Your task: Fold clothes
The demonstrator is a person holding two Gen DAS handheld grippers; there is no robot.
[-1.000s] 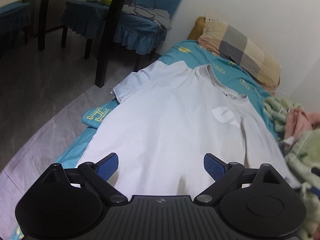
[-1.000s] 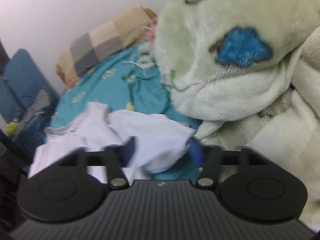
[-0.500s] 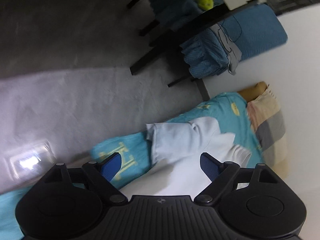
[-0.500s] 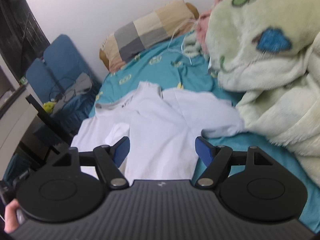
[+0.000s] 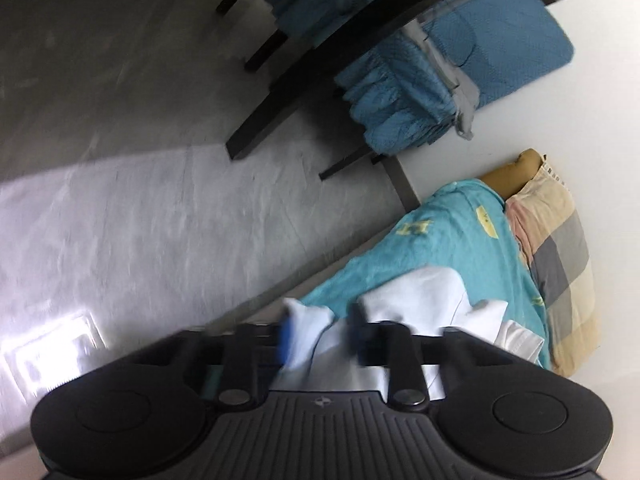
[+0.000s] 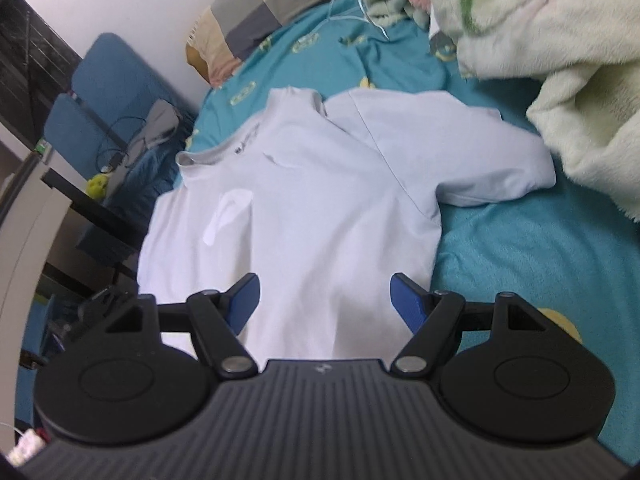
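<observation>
A white T-shirt (image 6: 320,184) lies face up on the teal bed sheet (image 6: 520,248), collar toward the pillow, right sleeve spread toward the blanket. My right gripper (image 6: 325,300) is open and empty, hovering over the shirt's lower body. In the left wrist view my left gripper (image 5: 320,340) has closed in on the shirt's left sleeve (image 5: 308,332) at the bed edge; the cloth sits between the blue pads, with motion blur. More of the shirt (image 5: 420,300) lies beyond.
A checked pillow (image 6: 272,4) lies at the head of the bed. A fluffy pale green blanket (image 6: 560,60) is piled on the right. Blue-covered chairs (image 5: 420,92) and a dark table leg stand on the grey floor (image 5: 120,200) left of the bed.
My left gripper has dropped to the bed edge and its fingers have closed on the sleeve. My right gripper let go of the right sleeve, opened and pulled back over the shirt.
</observation>
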